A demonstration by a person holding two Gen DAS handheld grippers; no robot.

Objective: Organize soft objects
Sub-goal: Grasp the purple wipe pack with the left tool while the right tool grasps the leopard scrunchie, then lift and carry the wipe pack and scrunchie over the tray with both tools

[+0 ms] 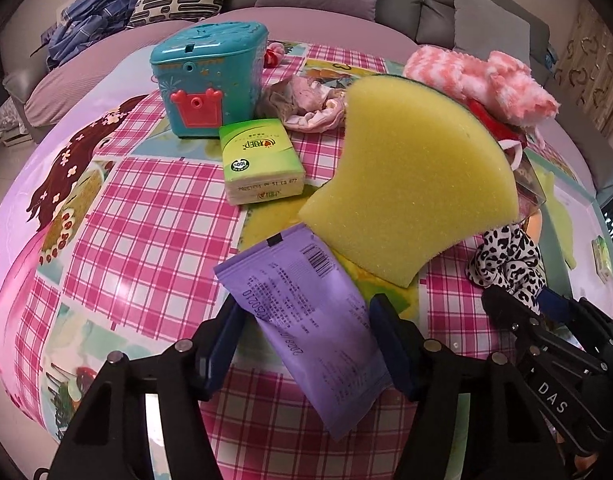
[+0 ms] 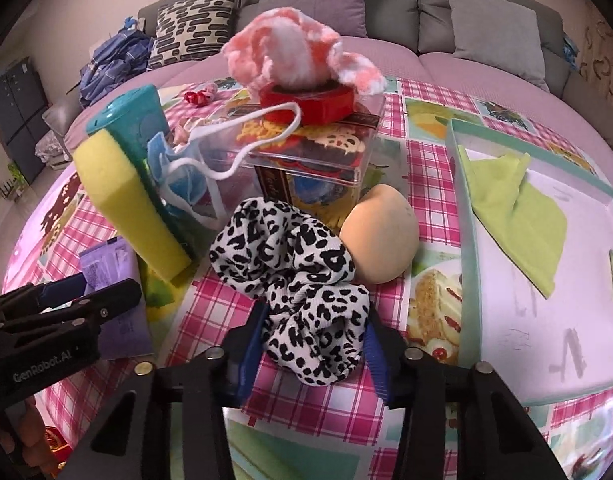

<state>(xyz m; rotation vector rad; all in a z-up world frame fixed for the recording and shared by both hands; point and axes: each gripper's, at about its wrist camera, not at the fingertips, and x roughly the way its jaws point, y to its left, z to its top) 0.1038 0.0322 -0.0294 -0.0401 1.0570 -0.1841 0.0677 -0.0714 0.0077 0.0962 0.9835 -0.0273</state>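
Worktop (image 1: pixel 154 208): checked cloth. Yellow sponge (image 1: pixel 418 176) centre frame, leaning on purple packet (image 1: pixel 306 320). Left gripper (image 1: pixel 306 340): jaws spread, packet lying between, contact unclear. Right gripper (image 2: pixel 314 344): jaws pinching leopard scrunchie (image 2: pixel 302 276), lower centre, beside beige ball (image 2: pixel 380 236).

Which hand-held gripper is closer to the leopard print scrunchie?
Right. The right hand-held gripper has its fingers around the leopard print scrunchie; the left hand-held gripper straddles the purple packet beside it.

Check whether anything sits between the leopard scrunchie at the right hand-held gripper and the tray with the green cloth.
Nothing visible blocks it. The leopard scrunchie sits between the right hand-held gripper's fingers; the tray lies right. The beige ball sits just behind that line.
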